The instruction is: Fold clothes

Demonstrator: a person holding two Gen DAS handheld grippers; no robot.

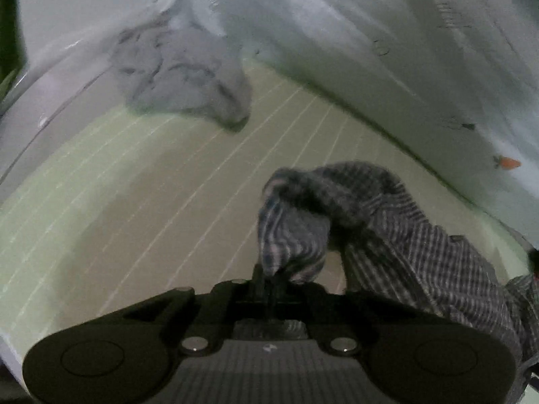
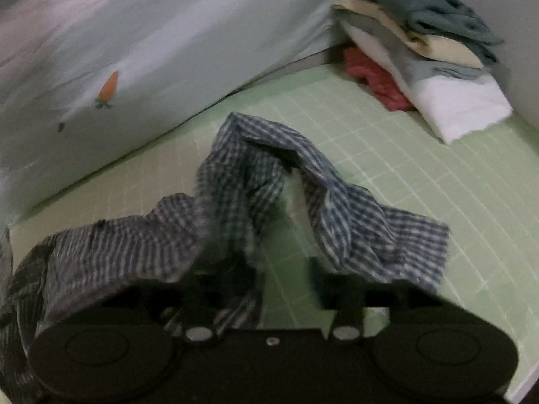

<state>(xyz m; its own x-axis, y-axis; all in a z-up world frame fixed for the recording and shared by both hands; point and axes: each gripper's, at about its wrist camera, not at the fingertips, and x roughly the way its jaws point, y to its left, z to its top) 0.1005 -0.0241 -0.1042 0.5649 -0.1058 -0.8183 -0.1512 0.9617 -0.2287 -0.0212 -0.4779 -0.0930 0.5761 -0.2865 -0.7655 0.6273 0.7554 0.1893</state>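
Observation:
A blue-and-white checked garment [image 1: 387, 222] hangs bunched above the green grid mat [image 1: 151, 202]. My left gripper [image 1: 273, 279] is shut on one bunched edge of it, and the cloth trails off to the right. In the right wrist view the same checked garment [image 2: 256, 198] drapes over and in front of my right gripper [image 2: 286, 286]. Its fingers [image 2: 347, 299] stand apart with the mat showing between them, and cloth lies across the left finger. The picture is blurred.
A crumpled grey garment [image 1: 188, 77] lies at the mat's far left. A pale bedsheet [image 2: 134, 50] with a carrot print rises behind the mat [image 2: 421, 181]. A stack of folded clothes [image 2: 427, 64] with a red item sits at the far right.

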